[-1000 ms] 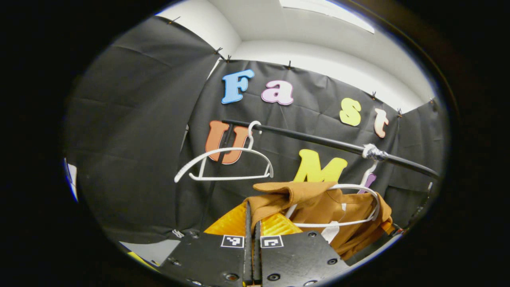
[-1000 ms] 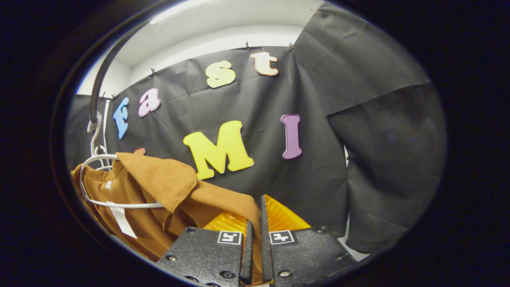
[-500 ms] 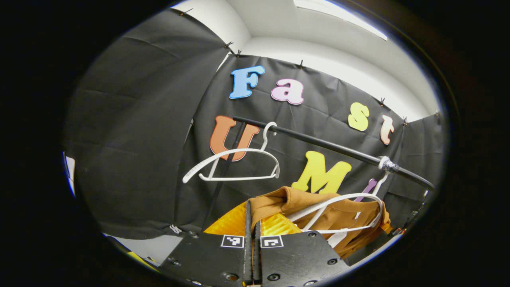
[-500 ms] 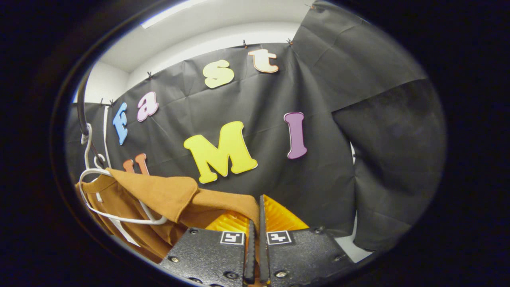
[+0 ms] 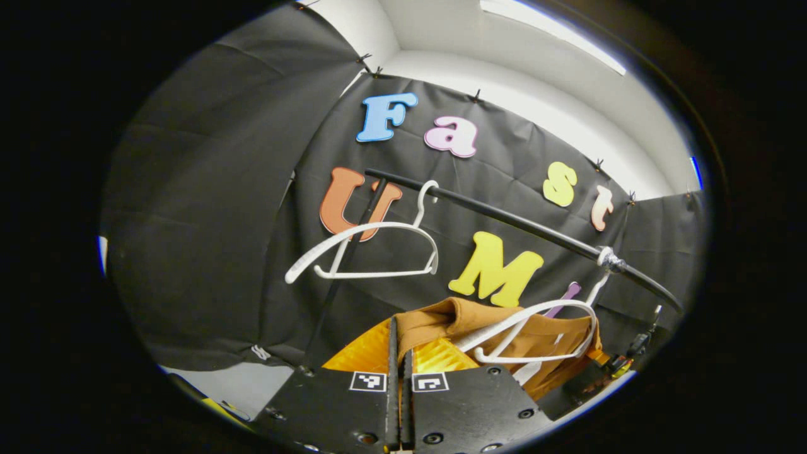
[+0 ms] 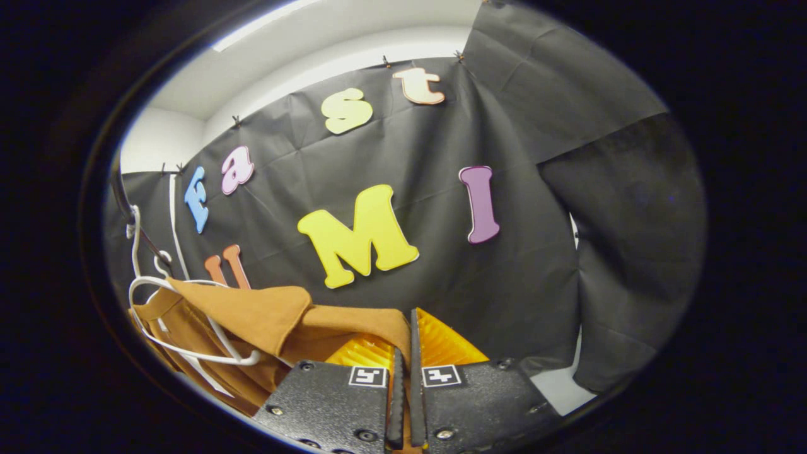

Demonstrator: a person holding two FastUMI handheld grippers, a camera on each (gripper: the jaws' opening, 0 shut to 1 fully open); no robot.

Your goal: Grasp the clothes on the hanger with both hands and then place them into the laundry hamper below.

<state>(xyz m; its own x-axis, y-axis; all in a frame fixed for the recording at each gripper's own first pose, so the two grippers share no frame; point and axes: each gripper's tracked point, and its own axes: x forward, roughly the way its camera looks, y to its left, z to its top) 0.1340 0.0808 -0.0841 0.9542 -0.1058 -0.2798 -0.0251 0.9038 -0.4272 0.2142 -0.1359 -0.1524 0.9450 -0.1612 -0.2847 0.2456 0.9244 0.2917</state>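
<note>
A brown garment [image 5: 536,337] hangs partly on a white hanger [image 5: 536,315] whose hook sits on a black rail [image 5: 504,217]. In the left gripper view, my left gripper [image 5: 397,343] is shut on one shoulder edge of the garment, low in the middle. The right gripper view has the same brown garment [image 6: 252,312] and its white hanger [image 6: 189,353] at the lower left. There my right gripper [image 6: 406,343] is shut on the other shoulder edge of the cloth. The cloth stretches between the two grippers, below the hanger's upper curve.
A second white hanger [image 5: 365,252] hangs bare on the rail to the left. A vertical black post [image 5: 353,252] holds the rail up. A pale floor strip [image 5: 246,388] lies below the black cloth wall. The hamper is out of sight.
Both grippers have stayed shut on the garment and drawn it lower. More of the hanger's white wire now stands bare above the cloth.
</note>
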